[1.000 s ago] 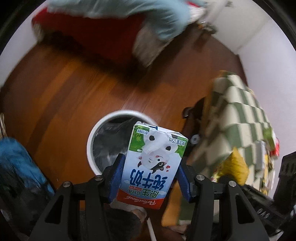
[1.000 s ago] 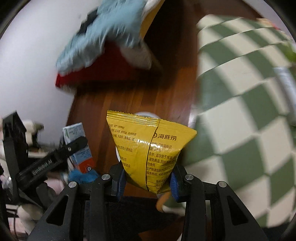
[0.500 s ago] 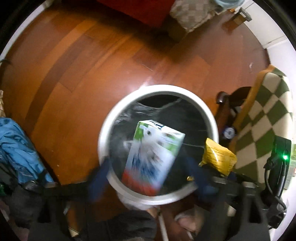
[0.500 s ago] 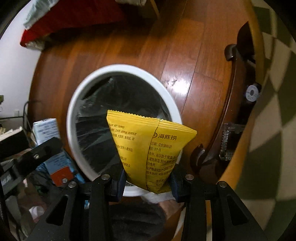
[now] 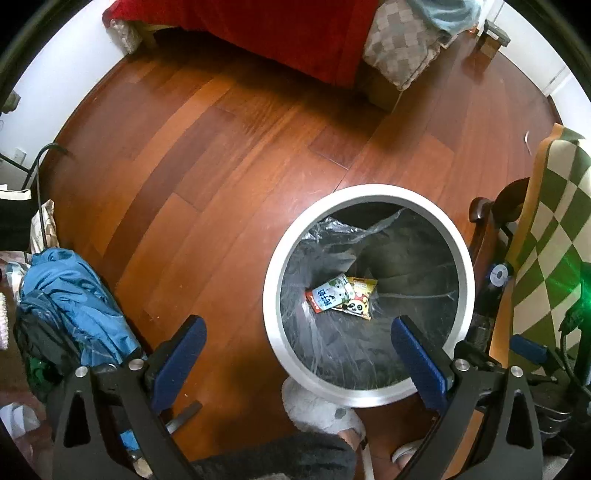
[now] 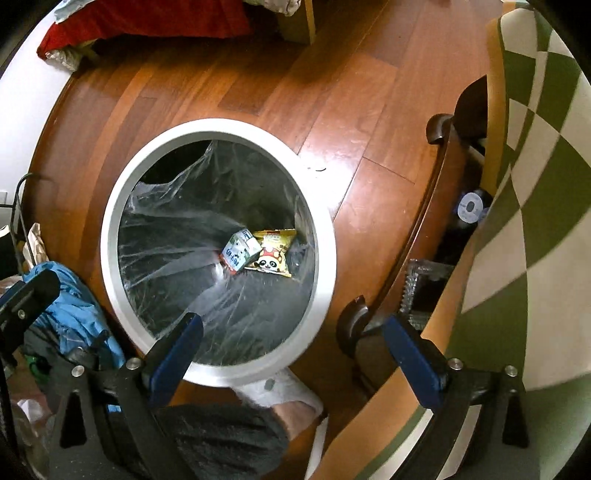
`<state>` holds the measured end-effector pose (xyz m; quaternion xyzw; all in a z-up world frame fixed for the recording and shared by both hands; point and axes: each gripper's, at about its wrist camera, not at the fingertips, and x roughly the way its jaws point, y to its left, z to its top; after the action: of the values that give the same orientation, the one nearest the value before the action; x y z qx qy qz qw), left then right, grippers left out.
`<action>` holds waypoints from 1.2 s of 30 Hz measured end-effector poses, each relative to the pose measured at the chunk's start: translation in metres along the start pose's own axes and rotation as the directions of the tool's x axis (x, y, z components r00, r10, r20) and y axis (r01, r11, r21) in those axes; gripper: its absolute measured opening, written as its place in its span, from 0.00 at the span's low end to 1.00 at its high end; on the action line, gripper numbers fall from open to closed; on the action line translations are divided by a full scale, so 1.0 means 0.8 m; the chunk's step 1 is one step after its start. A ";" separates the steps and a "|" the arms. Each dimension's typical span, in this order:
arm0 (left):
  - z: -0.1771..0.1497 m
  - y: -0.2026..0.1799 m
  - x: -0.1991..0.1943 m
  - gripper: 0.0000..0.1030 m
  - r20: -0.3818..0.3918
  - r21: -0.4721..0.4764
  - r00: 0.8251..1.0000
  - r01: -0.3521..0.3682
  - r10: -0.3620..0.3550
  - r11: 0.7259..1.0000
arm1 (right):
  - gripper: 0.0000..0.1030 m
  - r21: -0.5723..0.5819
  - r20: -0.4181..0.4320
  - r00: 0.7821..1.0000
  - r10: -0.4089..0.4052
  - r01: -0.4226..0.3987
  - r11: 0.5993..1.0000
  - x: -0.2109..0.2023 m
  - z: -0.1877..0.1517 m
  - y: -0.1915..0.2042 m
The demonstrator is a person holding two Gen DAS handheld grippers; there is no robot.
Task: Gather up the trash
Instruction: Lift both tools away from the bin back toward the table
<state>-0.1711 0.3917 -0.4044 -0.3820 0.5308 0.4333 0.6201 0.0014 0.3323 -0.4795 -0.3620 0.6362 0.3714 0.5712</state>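
Note:
A round white-rimmed trash bin (image 5: 369, 192) lined with a clear bag stands on the wood floor. At its bottom lie a milk carton (image 5: 328, 295) and a yellow snack packet (image 5: 360, 299), side by side. My left gripper (image 5: 297, 325) hangs open above the bin's near-left edge with nothing between its blue pads. In the right wrist view the bin (image 6: 218, 127) holds the same carton (image 6: 240, 253) and packet (image 6: 275, 251). My right gripper (image 6: 292, 321) points down over the bin's near-right rim; its jaws are opening, with nothing between them.
A chair with a green-and-white checked cushion (image 5: 546, 229) and dark wooden frame (image 6: 424, 229) stands right of the bin. Crumpled blue cloth (image 5: 70, 295) lies at the left. A red blanket (image 5: 288, 29) hangs at the far side. A person's slippered foot (image 5: 317, 410) touches the bin's near edge.
Both grippers came down over the bin and let go. The left dropped the milk carton first, then the right released the yellow packet; both now lie at the bin's bottom.

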 end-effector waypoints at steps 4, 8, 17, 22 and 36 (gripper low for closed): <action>-0.009 -0.006 -0.014 0.99 0.014 0.010 1.000 -0.004 0.004 1.000 | 0.97 -0.005 0.020 1.000 -0.009 0.010 1.000 -0.013 -0.011 -0.002; -0.018 -0.010 -0.033 0.99 0.038 0.013 0.999 -0.004 0.003 1.000 | 0.97 -0.007 0.042 0.999 -0.004 0.005 1.000 -0.031 -0.022 -0.004; -0.044 -0.012 -0.115 0.99 0.142 0.017 0.990 -0.005 0.003 1.000 | 0.97 -0.022 0.132 0.990 0.043 -0.041 0.999 -0.107 -0.052 -0.005; -0.059 -0.013 -0.175 0.99 0.219 0.013 0.976 -0.008 0.005 1.000 | 0.97 -0.025 0.216 0.971 0.104 -0.101 0.995 -0.177 -0.079 -0.019; -0.100 -0.105 -0.342 0.99 0.452 0.118 0.891 -0.028 -0.028 0.993 | 0.97 0.054 0.484 0.818 0.311 -0.383 0.922 -0.379 -0.193 -0.151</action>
<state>-0.1351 0.2527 -0.1438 -0.2321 0.3972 0.4773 0.7487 0.0633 0.1508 -0.1738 -0.0961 0.5615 0.4966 0.6549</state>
